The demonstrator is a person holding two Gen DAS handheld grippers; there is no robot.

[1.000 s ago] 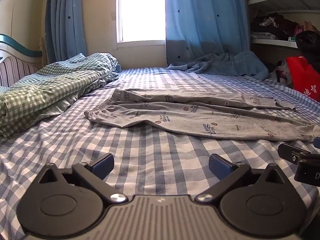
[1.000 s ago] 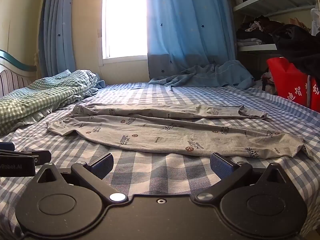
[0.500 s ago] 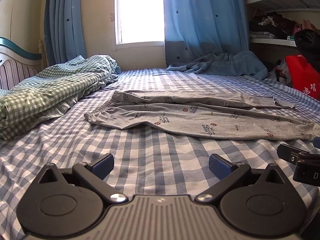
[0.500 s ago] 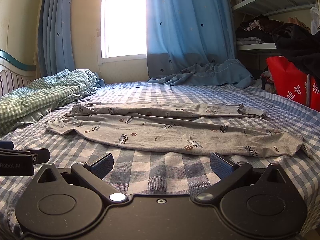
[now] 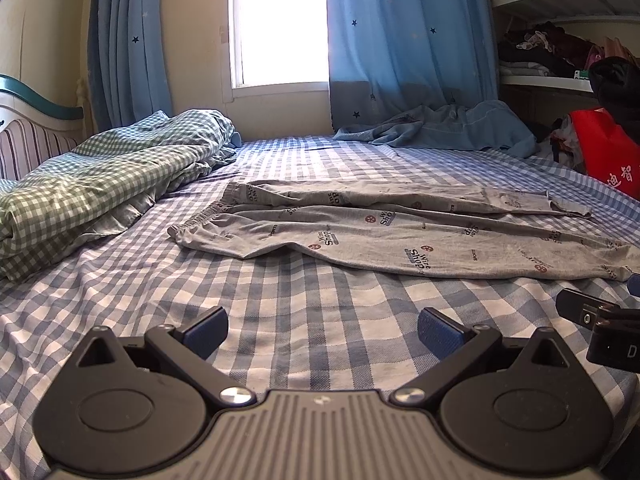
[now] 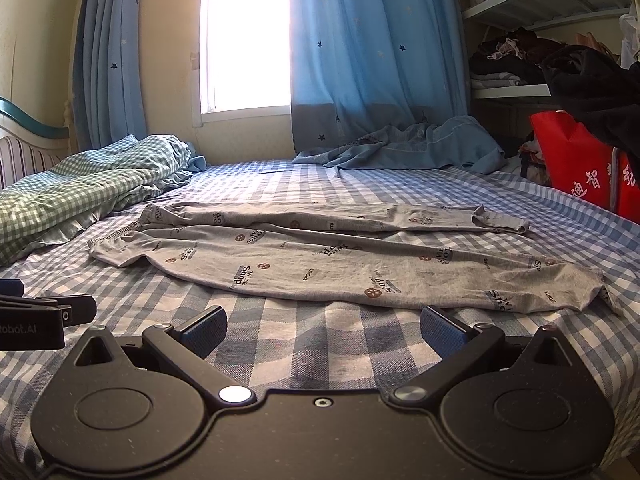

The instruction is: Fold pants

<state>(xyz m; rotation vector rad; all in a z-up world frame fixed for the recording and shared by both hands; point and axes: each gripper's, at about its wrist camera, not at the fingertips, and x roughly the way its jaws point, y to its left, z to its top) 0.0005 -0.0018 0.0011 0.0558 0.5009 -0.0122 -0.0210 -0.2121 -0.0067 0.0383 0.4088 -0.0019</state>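
Grey printed pants (image 5: 400, 236) lie flat across the blue checked bed, waistband at the left, leg ends at the right; they also show in the right wrist view (image 6: 340, 260). My left gripper (image 5: 322, 330) is open and empty above the sheet, short of the pants' near edge. My right gripper (image 6: 323, 330) is open and empty, just short of the near leg. Each gripper shows at the edge of the other's view: the right one (image 5: 596, 316) and the left one (image 6: 40, 316).
A green checked quilt (image 5: 92, 184) is heaped at the left by the headboard (image 5: 36, 128). A blue cloth (image 5: 440, 128) lies at the far side under the curtain. A red bag (image 6: 580, 164) and cluttered shelves (image 6: 520, 56) stand at the right.
Both views have shifted slightly; the pants appear a little nearer. Both grippers remain open and the pants have not moved.
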